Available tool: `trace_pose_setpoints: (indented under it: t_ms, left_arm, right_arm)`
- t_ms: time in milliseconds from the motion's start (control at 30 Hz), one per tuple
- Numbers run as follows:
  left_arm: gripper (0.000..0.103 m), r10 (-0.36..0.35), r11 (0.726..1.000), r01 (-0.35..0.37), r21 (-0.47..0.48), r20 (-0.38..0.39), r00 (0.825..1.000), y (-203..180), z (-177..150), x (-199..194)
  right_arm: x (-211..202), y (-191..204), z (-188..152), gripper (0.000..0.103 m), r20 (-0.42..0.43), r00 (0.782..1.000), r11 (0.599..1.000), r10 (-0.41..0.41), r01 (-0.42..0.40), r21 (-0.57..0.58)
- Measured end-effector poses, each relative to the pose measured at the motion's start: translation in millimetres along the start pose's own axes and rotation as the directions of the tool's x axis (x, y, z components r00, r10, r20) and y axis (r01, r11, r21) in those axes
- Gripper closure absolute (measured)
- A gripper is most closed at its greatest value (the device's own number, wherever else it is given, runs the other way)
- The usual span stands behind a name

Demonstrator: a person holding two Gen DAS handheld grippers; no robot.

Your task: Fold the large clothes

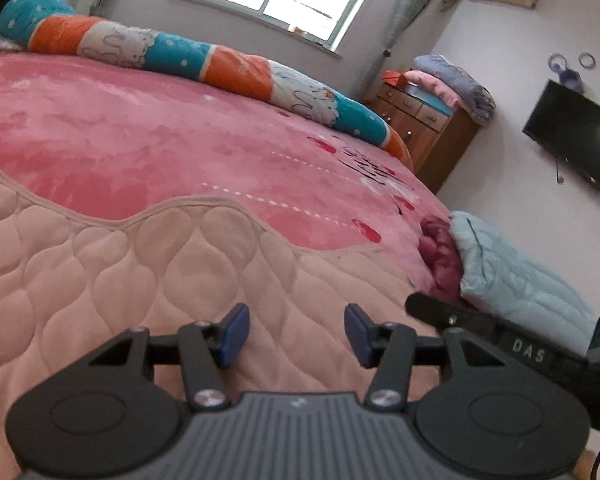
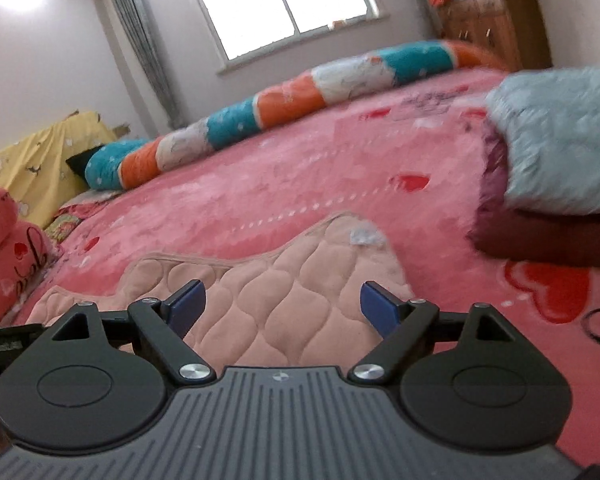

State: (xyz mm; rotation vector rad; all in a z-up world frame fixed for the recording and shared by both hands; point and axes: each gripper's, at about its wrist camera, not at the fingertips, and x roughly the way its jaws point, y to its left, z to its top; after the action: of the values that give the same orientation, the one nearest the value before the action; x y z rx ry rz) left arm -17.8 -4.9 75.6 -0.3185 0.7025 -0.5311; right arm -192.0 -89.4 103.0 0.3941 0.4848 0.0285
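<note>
A peach quilted garment (image 1: 120,280) lies spread flat on the pink bed cover (image 1: 160,136), with its scalloped edge toward the middle of the bed. My left gripper (image 1: 296,334) hovers just over it, jaws open, with nothing between the blue pads (image 1: 232,334). In the right wrist view the same garment (image 2: 284,280) ends in a corner with a small white label (image 2: 366,236). My right gripper (image 2: 283,305) stands wide open above that end, and its pads are bare. Part of the right gripper's black body (image 1: 500,340) shows at the right of the left wrist view.
A folded light blue quilted piece (image 2: 560,140) lies on a maroon one (image 2: 540,240) at the bed's right side. A long orange, teal and white bolster (image 1: 180,56) runs along the far edge. A wooden dresser (image 1: 424,128), a wall TV (image 1: 576,136) and pink rolled bedding (image 2: 4,248) stand around.
</note>
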Motion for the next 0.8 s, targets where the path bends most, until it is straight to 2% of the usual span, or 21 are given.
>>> trace_pose_setpoints:
  t_ms: [233,367,500,533,567,667,700,800]
  left_arm:
    - [0.052,0.057,0.998,-0.056,-0.031,0.019,0.998,31.2,16.2,14.8]
    - [0.057,0.086,0.996,-0.087,0.021,0.027,0.996,47.3,23.0,19.7]
    - [0.059,0.085,0.995,-0.087,0.046,0.041,0.996,67.2,24.4,20.8]
    - [0.046,0.126,0.990,-0.128,0.055,0.050,0.991,70.3,24.5,20.1]
    - [0.039,0.179,0.981,-0.182,0.060,0.058,0.982,74.6,24.4,19.3]
    - [0.037,0.184,0.983,-0.181,-0.036,0.091,0.979,102.7,23.4,10.8]
    - [0.038,0.212,0.977,-0.208,-0.047,0.099,0.972,109.3,22.4,9.3]
    - [0.054,0.267,0.964,-0.263,-0.047,0.109,0.958,121.3,18.4,7.0]
  right_arm:
    - [34.9,-0.9,10.2,0.000,-0.070,0.997,0.999,0.024,-0.022,0.032]
    - [38.6,4.7,10.8,0.000,-0.093,0.996,1.000,-0.007,0.005,-0.026]
    - [45.6,11.4,9.8,0.000,-0.111,0.992,0.993,-0.053,0.040,-0.111]
    - [48.5,12.6,8.9,0.000,-0.108,0.992,0.990,-0.068,0.053,-0.134]
    - [51.7,13.8,7.8,0.000,-0.105,0.990,0.984,-0.089,0.072,-0.161]
    - [65.2,15.9,7.4,0.000,-0.100,0.985,0.966,-0.140,0.113,-0.234]
    - [67.9,14.6,7.8,0.000,-0.101,0.984,0.963,-0.149,0.121,-0.242]
    - [72.5,7.3,10.5,0.000,-0.093,0.977,0.955,-0.190,0.162,-0.246]
